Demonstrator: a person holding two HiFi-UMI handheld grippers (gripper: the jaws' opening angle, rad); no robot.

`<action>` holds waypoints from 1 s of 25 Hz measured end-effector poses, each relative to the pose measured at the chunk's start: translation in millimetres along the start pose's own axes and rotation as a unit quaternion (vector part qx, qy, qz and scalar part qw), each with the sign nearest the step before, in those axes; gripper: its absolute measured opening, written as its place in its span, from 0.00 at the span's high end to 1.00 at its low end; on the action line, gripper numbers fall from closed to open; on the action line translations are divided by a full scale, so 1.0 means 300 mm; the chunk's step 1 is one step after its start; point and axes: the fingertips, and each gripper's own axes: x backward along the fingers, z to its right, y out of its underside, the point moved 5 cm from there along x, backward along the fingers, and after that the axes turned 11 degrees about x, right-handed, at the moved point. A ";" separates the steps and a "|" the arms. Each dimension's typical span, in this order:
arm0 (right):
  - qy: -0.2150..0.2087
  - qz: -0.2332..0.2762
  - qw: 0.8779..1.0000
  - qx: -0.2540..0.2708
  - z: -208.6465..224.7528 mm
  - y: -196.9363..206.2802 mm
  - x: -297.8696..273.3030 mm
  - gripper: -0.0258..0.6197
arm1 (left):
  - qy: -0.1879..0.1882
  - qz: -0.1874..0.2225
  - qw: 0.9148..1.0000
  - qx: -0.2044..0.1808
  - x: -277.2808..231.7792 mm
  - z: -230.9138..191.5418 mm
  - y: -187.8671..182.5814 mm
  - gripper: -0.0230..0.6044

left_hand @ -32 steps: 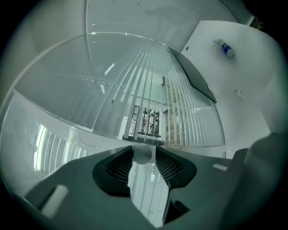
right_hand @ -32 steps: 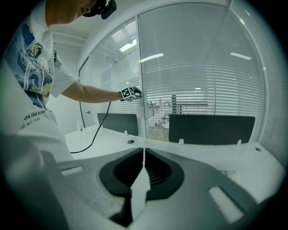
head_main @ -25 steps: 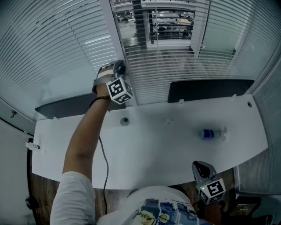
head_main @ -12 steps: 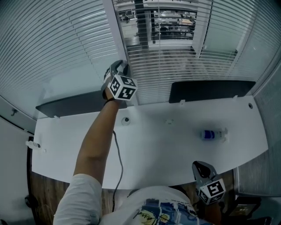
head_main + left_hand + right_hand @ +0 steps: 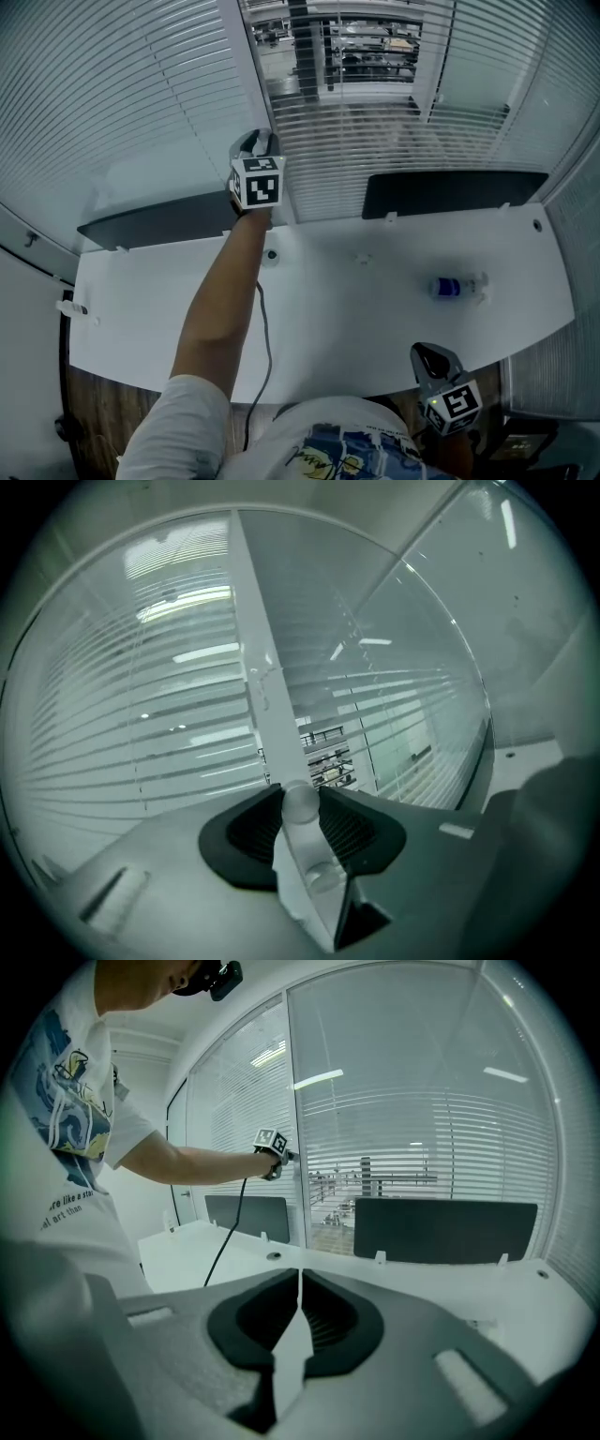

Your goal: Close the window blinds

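Up at the top centre of the head view, the left tool (image 5: pixel 256 142) is raised on an outstretched arm against the white window post (image 5: pixel 242 66). The post stands between two panels of white horizontal-slat window blinds (image 5: pixel 375 141). In the left gripper view, both dark ribbed pads press on a pale translucent rod with a rounded end (image 5: pixel 302 803), which runs back between the jaws. Through the slats to the right of the post, shelving shows beyond the glass. At the lower right of the head view, the right tool (image 5: pixel 427 354) hangs beside the person's white printed shirt (image 5: pixel 328 441). Its jaws are drawn together to a thin slit with nothing between them. Below the blinds spreads a white tabletop (image 5: pixel 328 309), and a small clear bottle with a blue label (image 5: pixel 455 286) lies on its right part.
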 end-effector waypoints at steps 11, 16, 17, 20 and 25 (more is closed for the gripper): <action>-0.002 0.002 1.000 0.001 0.001 0.004 -0.006 0.94 | 0.002 0.006 1.000 0.013 -0.002 -0.003 0.004 0.75; 0.001 0.001 1.000 -0.002 -0.001 0.008 -0.004 0.94 | 0.018 0.009 0.992 -0.125 0.028 0.035 0.004 0.64; 0.002 0.001 1.000 -0.002 -0.003 0.007 -0.004 0.94 | 0.019 0.008 0.986 -0.163 0.032 0.041 0.005 0.64; 0.002 0.003 1.000 0.000 -0.012 -0.006 -0.003 0.94 | 0.016 0.003 0.963 -0.269 0.032 0.046 0.010 0.65; 0.005 -0.002 1.000 -0.004 -0.014 0.010 0.001 0.94 | 0.017 -0.001 0.916 -0.400 0.016 0.042 0.022 0.69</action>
